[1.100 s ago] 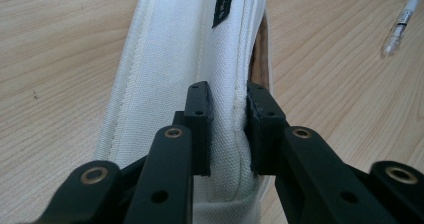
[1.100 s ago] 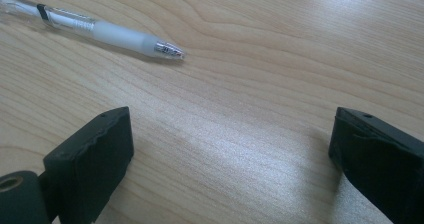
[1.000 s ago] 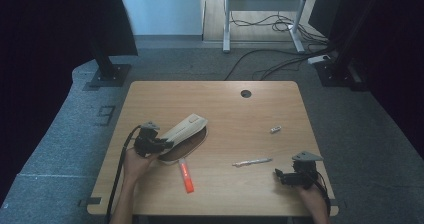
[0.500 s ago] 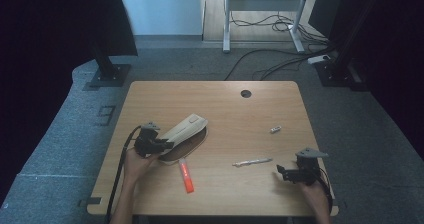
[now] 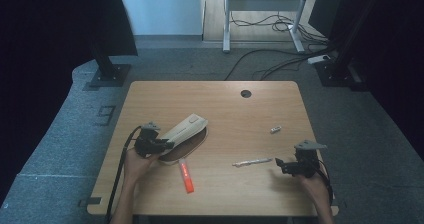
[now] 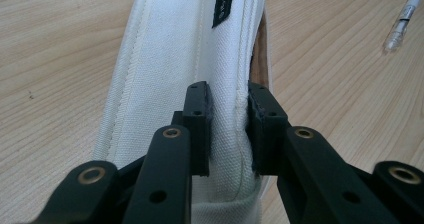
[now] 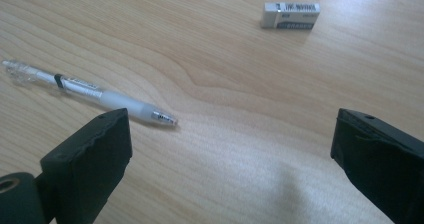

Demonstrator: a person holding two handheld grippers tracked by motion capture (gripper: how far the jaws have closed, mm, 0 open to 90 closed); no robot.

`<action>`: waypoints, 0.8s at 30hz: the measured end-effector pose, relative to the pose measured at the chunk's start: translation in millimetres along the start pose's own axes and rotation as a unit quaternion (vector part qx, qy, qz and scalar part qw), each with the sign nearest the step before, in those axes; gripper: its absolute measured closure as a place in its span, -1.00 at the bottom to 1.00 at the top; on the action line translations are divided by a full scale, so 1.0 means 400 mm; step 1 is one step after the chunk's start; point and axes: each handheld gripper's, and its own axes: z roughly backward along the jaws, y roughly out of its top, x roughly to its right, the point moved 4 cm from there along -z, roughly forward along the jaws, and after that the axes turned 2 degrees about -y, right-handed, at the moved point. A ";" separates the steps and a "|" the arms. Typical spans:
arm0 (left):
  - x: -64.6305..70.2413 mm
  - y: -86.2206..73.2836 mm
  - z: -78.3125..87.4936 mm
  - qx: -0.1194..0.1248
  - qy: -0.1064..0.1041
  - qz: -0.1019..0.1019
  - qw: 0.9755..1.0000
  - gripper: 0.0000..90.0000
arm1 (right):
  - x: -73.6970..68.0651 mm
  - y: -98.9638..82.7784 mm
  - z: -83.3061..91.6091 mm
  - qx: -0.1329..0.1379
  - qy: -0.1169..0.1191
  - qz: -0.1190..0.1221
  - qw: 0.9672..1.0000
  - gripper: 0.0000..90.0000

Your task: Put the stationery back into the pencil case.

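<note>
The left gripper [image 5: 159, 145] pinches a white pencil case [image 5: 186, 129] by its near end; its jaws press together on the cloth beside the seam. The case is on the left part of the counter [image 5: 235, 109], lifted at the held end. Its long axis runs diagonal, from the gripper up and to the right in the high view, and the far end points toward the counter's middle. The right gripper [image 5: 286, 165] has its jaws spread wide and holds nothing. A white pen [image 7: 90, 90] lies just beyond them, an eraser [image 7: 291, 15] farther off. A red marker [image 5: 186, 176] lies near the case.
</note>
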 end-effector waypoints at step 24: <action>-0.001 -0.001 -0.001 0.002 -0.007 0.000 1.000 0.61 | 0.022 0.091 -0.048 -0.003 0.022 0.007 1.000 -0.81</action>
